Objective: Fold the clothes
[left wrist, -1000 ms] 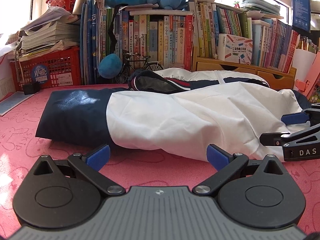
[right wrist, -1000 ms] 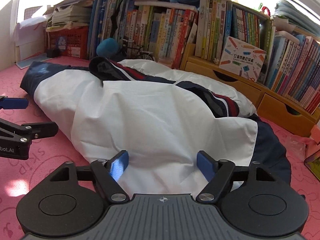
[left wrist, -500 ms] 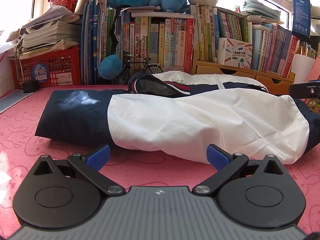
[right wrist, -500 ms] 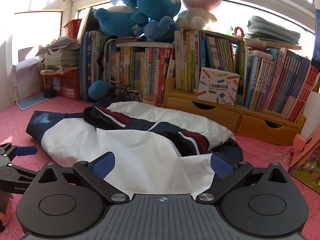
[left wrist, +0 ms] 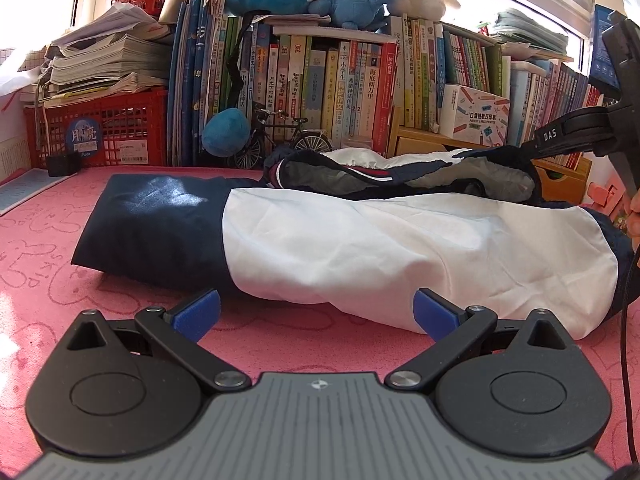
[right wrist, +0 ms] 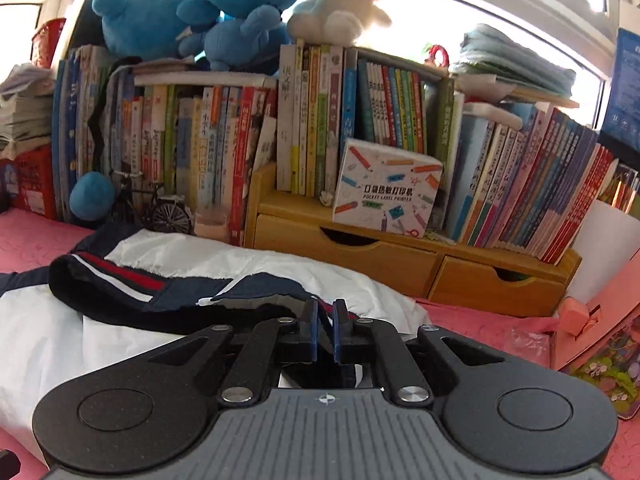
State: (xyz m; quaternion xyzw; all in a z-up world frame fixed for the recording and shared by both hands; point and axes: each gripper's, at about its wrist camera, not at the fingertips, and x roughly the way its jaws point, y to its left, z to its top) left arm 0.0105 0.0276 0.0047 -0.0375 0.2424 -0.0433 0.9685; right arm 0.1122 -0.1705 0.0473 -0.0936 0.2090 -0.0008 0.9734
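- Two grippers are in play, and we read the step as the second fold of the jacket (left wrist: 400, 240), which lies on the pink mat (left wrist: 48, 256) in front of the bookshelf (right wrist: 400, 256).
- We find the left gripper (left wrist: 316, 312) with its jaws wide apart, nothing between them, hovering just short of the jacket's near white edge.
- We find the right gripper (right wrist: 325, 336) with its blue pads (right wrist: 310, 334) together; in the left wrist view its tips meet the raised navy edge of the jacket (left wrist: 496, 156) at the far right, so we judge that the jaws are clamped on that fabric.
- We judge the next move as carrying this navy edge across the white panel toward the collar end, keeping it taut, while the left gripper pins or takes the near edge.
- We note that the right wrist view shows the closed pads, the red-and-white striped trim (right wrist: 120, 276) and the wooden drawers (right wrist: 496, 284), but its own body hides the pinch point.
- We note that only the left wrist view shows the jacket's whole length, its navy sleeve end (left wrist: 152, 220) and the right gripper from outside.
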